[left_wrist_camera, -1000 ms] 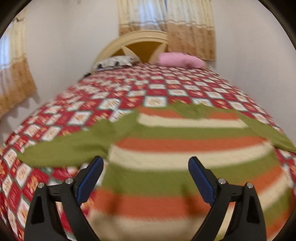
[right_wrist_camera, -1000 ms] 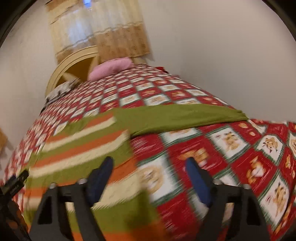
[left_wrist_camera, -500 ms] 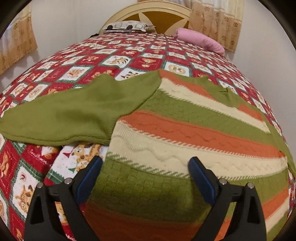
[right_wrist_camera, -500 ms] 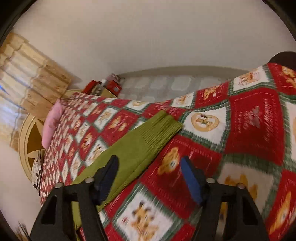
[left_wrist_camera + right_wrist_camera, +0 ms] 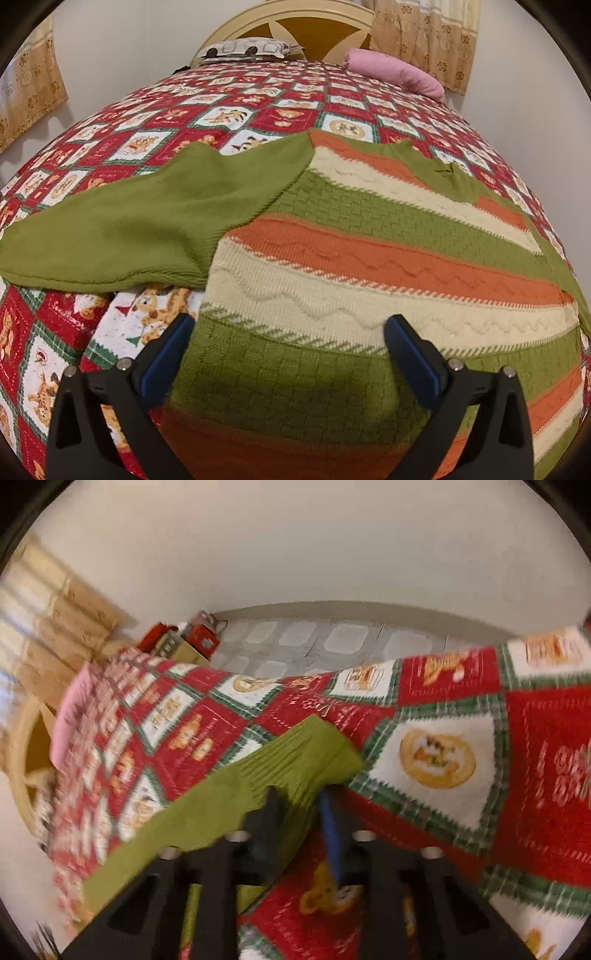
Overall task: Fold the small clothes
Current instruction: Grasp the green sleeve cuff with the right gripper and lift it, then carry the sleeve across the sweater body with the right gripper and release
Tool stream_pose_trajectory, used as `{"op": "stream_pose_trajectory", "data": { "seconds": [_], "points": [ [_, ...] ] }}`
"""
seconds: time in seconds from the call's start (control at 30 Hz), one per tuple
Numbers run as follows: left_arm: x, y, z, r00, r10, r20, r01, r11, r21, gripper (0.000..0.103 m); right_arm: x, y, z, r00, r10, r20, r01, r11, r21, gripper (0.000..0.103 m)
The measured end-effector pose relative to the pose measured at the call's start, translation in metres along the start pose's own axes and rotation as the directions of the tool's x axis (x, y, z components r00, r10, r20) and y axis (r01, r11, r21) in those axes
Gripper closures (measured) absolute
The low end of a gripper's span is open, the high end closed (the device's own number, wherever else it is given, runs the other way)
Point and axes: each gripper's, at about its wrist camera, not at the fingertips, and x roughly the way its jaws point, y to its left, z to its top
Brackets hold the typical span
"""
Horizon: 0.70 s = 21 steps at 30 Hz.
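Note:
A striped sweater (image 5: 369, 251) in green, orange and cream lies flat on the bed, its green left sleeve (image 5: 129, 229) spread out to the left. My left gripper (image 5: 288, 343) is open and hovers just above the sweater's lower body. In the right wrist view, my right gripper (image 5: 299, 805) is shut on the ribbed cuff of the green right sleeve (image 5: 295, 753), which lies on the quilt near the bed's edge.
The bed carries a red, white and green patchwork quilt (image 5: 258, 107). A pink pillow (image 5: 395, 72) and a patterned pillow (image 5: 247, 50) lie by the headboard. Beyond the bed's right edge are tiled floor (image 5: 332, 642) and a red box (image 5: 199, 635).
My right gripper moved in on the sleeve cuff and closed on it. My left gripper dropped a little closer to the sweater and stayed open.

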Motion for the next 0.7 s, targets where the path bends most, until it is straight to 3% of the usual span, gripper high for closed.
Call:
{"op": "stream_pose_trajectory", "data": {
  "seconds": [0.07,0.23,0.4,0.57,0.7],
  "points": [
    [0.0,0.0,0.0,1.0,-0.001,0.001,0.001,1.0,-0.001,0.0,-0.003,0.001,0.002,1.0,0.005,0.0,-0.005,0.999,-0.033,0.094],
    [0.001,0.0,0.001,1.0,-0.004,0.002,0.004,1.0,-0.003,0.0,-0.039,0.02,0.002,0.996,0.033,0.082,-0.025,0.995,-0.098,0.095],
    [0.001,0.0,0.001,1.0,-0.011,0.004,0.011,1.0,-0.007,0.0,-0.096,0.09,-0.016,0.979,0.145,0.144,-0.1,0.955,-0.28,0.095],
    [-0.001,0.002,0.0,1.0,-0.023,0.011,0.023,1.0,-0.017,0.0,-0.132,0.182,-0.075,0.954,0.286,0.087,-0.213,0.855,-0.473,0.095],
    [-0.002,0.005,0.001,0.999,-0.039,0.019,0.039,0.999,-0.029,0.0,-0.14,0.261,-0.149,0.92,0.39,-0.032,-0.329,0.726,-0.604,0.095]
  ]
}}
